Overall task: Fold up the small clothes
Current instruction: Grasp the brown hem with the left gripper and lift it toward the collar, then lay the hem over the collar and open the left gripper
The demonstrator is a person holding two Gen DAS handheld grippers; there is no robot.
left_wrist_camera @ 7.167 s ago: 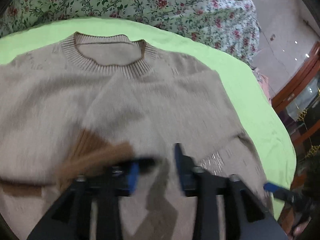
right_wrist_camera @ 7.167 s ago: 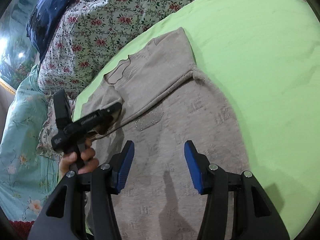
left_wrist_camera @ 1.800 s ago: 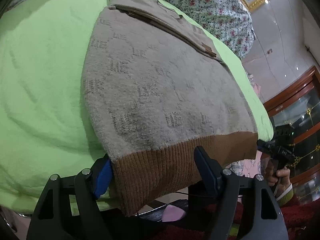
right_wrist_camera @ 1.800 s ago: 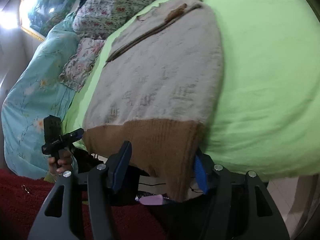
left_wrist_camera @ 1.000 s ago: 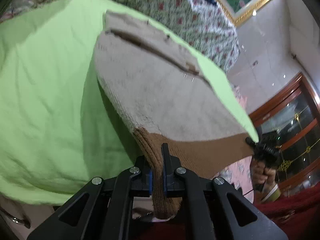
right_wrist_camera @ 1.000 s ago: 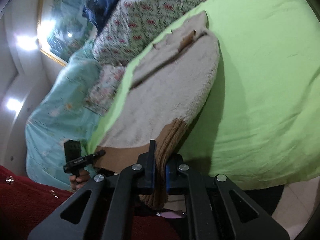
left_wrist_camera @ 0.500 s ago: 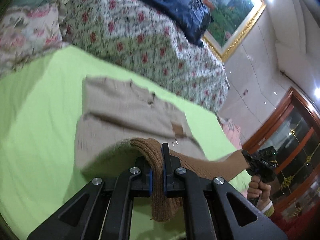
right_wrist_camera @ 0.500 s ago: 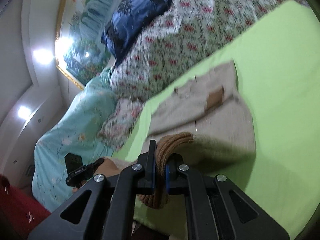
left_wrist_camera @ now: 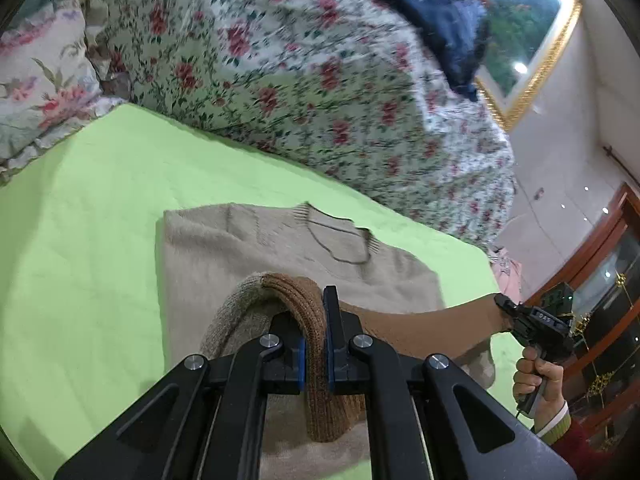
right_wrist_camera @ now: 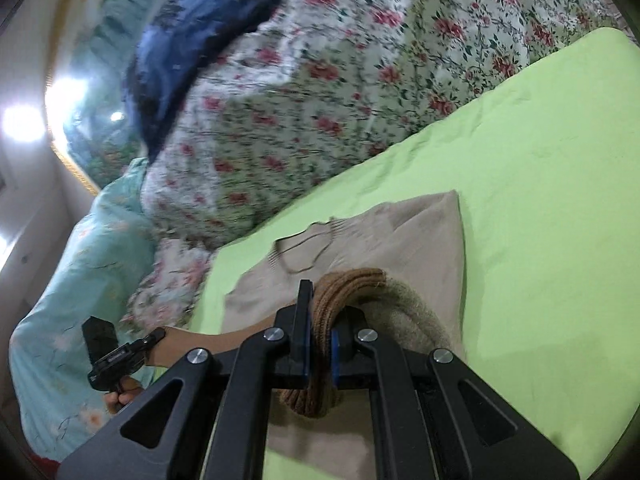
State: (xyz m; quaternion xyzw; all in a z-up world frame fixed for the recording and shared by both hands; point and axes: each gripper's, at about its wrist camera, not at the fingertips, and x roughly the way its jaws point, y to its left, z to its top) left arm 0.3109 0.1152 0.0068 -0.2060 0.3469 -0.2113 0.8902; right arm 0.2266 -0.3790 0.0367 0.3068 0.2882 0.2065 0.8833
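Looking through my left wrist camera, I see the left claw (left_wrist_camera: pixel 314 354) pressed together on the brown ribbed hem (left_wrist_camera: pixel 308 308) of the beige sweater (left_wrist_camera: pixel 248 248), the knit arching up over the blue pads and hanging down below them. The sweater lies on the green sheet (left_wrist_camera: pixel 80 208) of the bed, neckline (left_wrist_camera: pixel 340 240) toward the floral quilt (left_wrist_camera: pixel 280 60). Its body is a pale, fuzzy beige, with a darker line edging the collar. The hem stretches taut in a brown band from my claw across to the right claw (left_wrist_camera: pixel 504 308), which grips the other corner, a hand (left_wrist_camera: pixel 538 376) wrapped round its handle. A dark blue cloth (left_wrist_camera: pixel 432 4) sits on top of the quilt, below a gold-framed picture (left_wrist_camera: pixel 532 40).

Through the right wrist camera, the right claw (right_wrist_camera: pixel 318 354) is likewise clamped on the ribbed hem (right_wrist_camera: pixel 348 284), brown cords bunching above the pads and curling under them. The sweater (right_wrist_camera: pixel 400 236) rests flat on the green sheet (right_wrist_camera: pixel 540 200), collar (right_wrist_camera: pixel 304 248) pointing at the quilt (right_wrist_camera: pixel 340 80). The hem runs left to the left claw (right_wrist_camera: pixel 158 336), held over the edge of the bed beside a turquoise floral cover (right_wrist_camera: pixel 72 280).
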